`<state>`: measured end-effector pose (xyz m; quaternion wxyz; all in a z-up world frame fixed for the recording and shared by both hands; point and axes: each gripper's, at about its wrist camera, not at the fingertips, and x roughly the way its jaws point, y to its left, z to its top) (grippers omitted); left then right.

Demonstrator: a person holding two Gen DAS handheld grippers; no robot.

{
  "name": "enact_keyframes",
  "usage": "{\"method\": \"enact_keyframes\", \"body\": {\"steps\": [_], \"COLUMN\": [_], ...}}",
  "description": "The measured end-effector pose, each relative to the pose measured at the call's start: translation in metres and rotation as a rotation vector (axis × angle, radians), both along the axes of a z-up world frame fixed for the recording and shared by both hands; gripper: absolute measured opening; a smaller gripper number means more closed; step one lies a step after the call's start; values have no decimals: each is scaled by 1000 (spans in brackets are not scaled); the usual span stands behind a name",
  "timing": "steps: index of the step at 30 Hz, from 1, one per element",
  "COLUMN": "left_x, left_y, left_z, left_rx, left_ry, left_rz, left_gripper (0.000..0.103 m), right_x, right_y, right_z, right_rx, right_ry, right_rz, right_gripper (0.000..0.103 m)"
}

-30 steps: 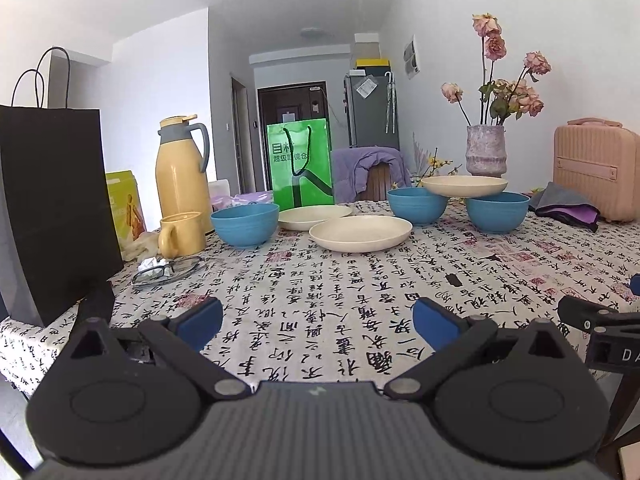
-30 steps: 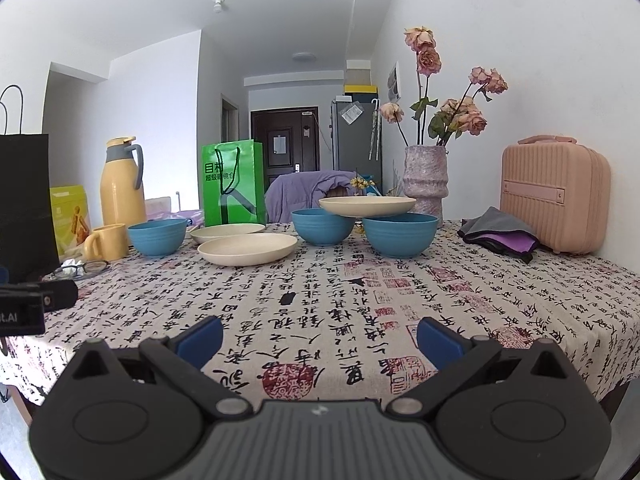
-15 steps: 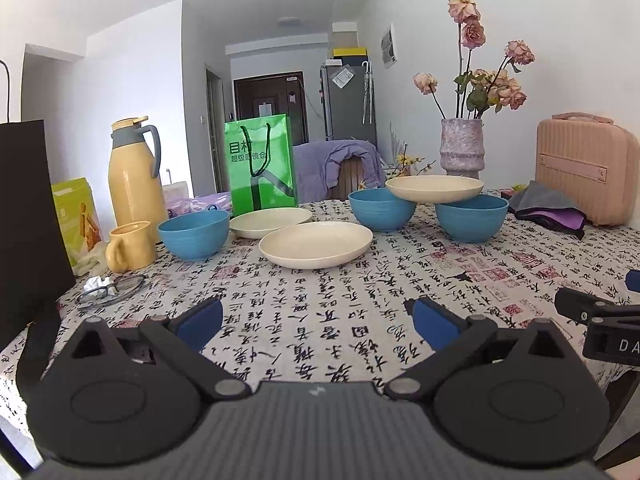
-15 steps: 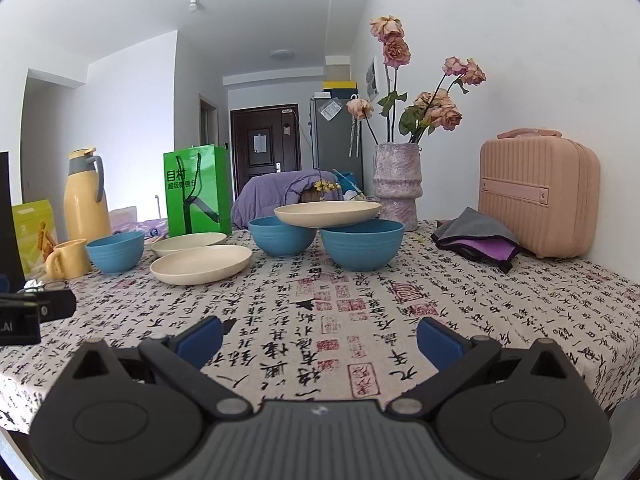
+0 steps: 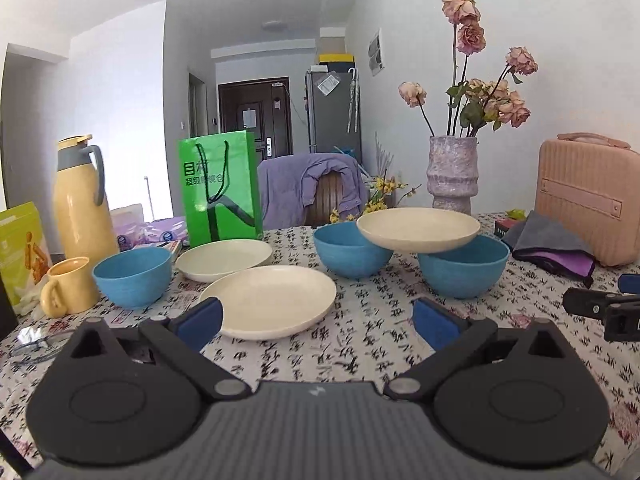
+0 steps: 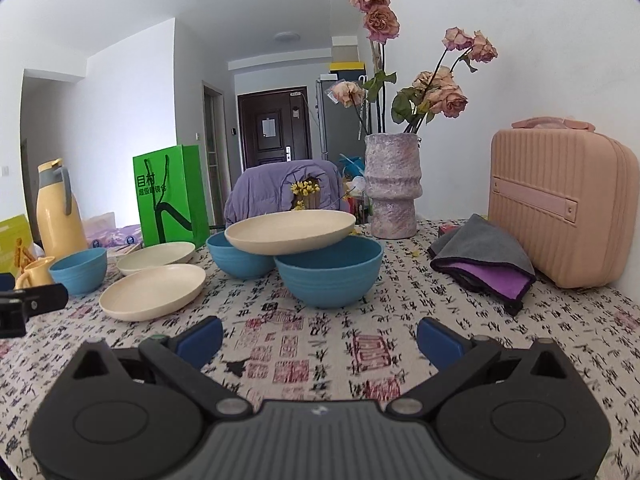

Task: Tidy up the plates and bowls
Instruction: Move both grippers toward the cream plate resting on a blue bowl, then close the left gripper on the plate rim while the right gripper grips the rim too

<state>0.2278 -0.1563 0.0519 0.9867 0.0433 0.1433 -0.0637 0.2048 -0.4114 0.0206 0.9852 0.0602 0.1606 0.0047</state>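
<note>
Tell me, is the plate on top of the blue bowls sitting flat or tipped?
Slightly tipped. The plate bridges two bowls, and in the right wrist view its left edge hangs a little lower than its right.

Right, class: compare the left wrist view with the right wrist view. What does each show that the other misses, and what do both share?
Only the left wrist view shows the eyeglasses lying at the table's near left edge, and the right gripper's tip at its right border.

Only the right wrist view shows a small red box behind the folded cloth, and the left gripper's tip at its left border.

Both share three blue bowls, three cream plates, one plate resting across two bowls, the yellow jug, mug, green bag, vase and pink case. Both sets of jaws are open and empty.
</note>
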Motion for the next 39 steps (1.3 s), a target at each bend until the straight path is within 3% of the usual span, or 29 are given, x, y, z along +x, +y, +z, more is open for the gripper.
{"method": "enact_keyframes", "body": {"steps": [6,12,16,20,24,26,27,28,30,31,34,39], "left_x": [70,141,184,222,251,261,266,269,274,275,273,262], "left_y": [-29,-53,-61,-69,-74,-75,-74,-73,-71,-71,-72,-71], "left_z": [14,19,10,-1,-12,-17,-20,-22,-26,-27,-28,-15], "left_rx": [-3,-19,-63,-49,-90,-109,-121,-136,-170,-173,-156,-163], "left_ry": [-14,-19,-23,13,90,119,142,160,199,203,203,187], "left_rz": [-34,-92,-89,-61,-60,-59,-56,-57,-70,-64,-58,-58], "left_gripper": [103,103,103,103,89,74,62,43,28,26,17,16], "right_x": [83,164,213,251,280,293,298,302,306,306,306,299], "right_y": [-46,-58,-56,-54,-53,-53,-53,-52,-52,-52,-51,-50], "right_z": [21,31,26,17,8,2,-1,-4,-8,-9,-8,3], "right_rx": [102,66,19,0,6,5,3,6,19,31,24,30], "right_ry": [28,58,79,92,125,147,161,169,171,159,155,148], "right_rz": [64,92,110,97,85,86,86,84,94,101,65,40], "right_gripper": [103,102,90,78,64,50,45,35,20,15,14,13]}}
